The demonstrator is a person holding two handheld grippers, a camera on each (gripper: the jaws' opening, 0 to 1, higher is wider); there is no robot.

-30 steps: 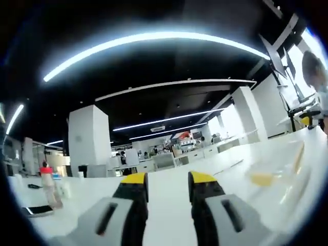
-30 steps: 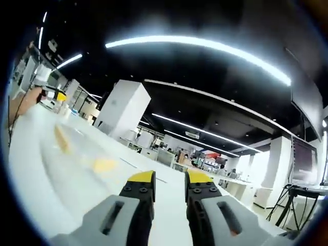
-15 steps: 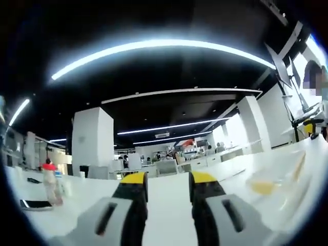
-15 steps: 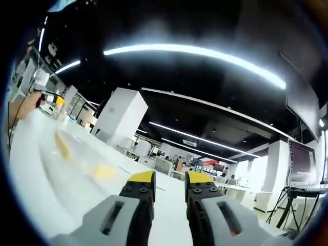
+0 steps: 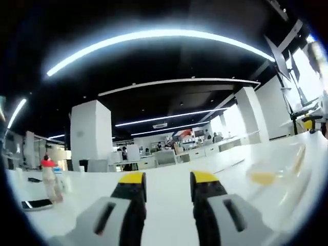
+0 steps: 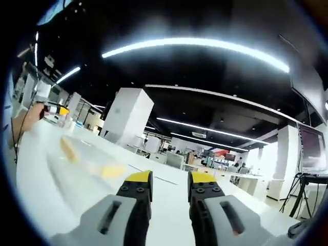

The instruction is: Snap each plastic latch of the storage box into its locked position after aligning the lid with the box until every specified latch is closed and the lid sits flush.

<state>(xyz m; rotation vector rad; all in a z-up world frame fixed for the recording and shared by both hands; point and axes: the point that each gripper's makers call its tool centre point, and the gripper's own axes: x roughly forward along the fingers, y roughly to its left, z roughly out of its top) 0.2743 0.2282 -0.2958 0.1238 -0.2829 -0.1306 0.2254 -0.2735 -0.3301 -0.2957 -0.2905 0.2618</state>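
The clear plastic storage box (image 5: 279, 177) lies blurred on the white table at the right of the left gripper view, with two yellow latches (image 5: 263, 178) showing on it. My left gripper (image 5: 168, 179) is open over the table, left of the box, with nothing between its yellow-tipped jaws. In the right gripper view the same box (image 6: 77, 169) lies at the left, and a yellow latch (image 6: 112, 170) sits close to my jaws. My right gripper (image 6: 169, 178) is open and holds nothing. The left gripper's yellow tip (image 6: 62, 109) and a hand (image 6: 28, 119) show far left.
A red-capped bottle (image 5: 49, 180) and a phone (image 5: 36, 204) sit on the white table (image 5: 164, 205) at the left. Screens on stands (image 5: 292, 87) rise at the far right. White pillars (image 6: 127, 117) and office desks stand far behind.
Both cameras have shifted and tilted a little, so the scenes slid slightly. The jaws of both grippers keep the same gap, and the box lies where it was.
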